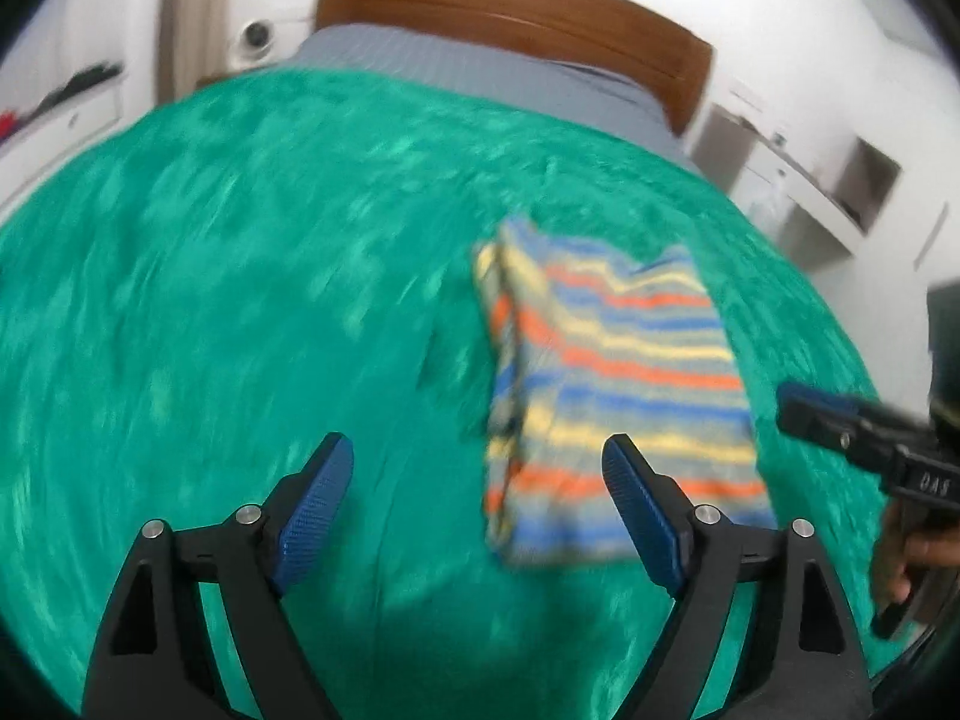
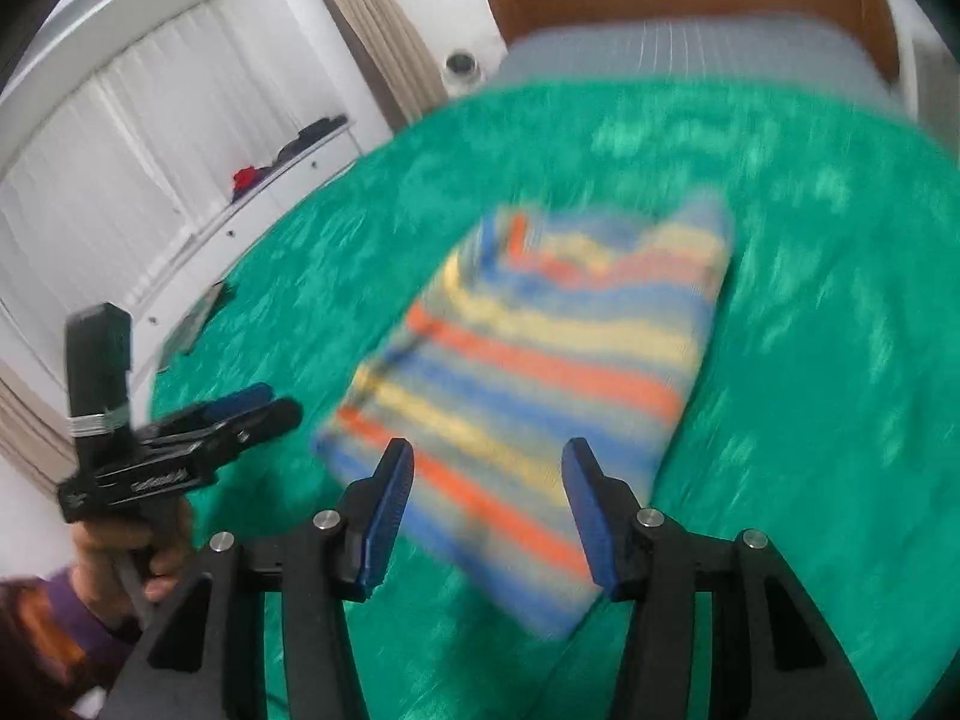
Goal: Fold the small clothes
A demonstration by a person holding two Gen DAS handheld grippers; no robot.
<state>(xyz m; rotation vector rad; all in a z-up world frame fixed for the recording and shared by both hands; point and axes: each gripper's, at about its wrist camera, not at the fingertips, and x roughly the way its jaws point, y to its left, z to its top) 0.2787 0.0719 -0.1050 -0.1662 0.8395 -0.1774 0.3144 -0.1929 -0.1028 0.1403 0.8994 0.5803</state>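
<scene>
The left tongs point(image 1: 477, 468) stand wide with nothing between the pads, angled down over the green blanket point(image 1: 240, 276); the right-hand pad overlaps the near edge of the striped garment point(image 1: 612, 384) in the picture. The right tongs point(image 2: 487, 474) are part open and empty, tilted down above the folded garment's near corner. In the right wrist view, a hand point(image 2: 129, 546) in a purple sleeve point(image 2: 54, 618) grips the left tool's handle. The garment lies folded flat on the bed, with bare blanket all round. Beyond are the wooden headboard point(image 1: 510, 12) and white drawers point(image 2: 198, 210).
</scene>
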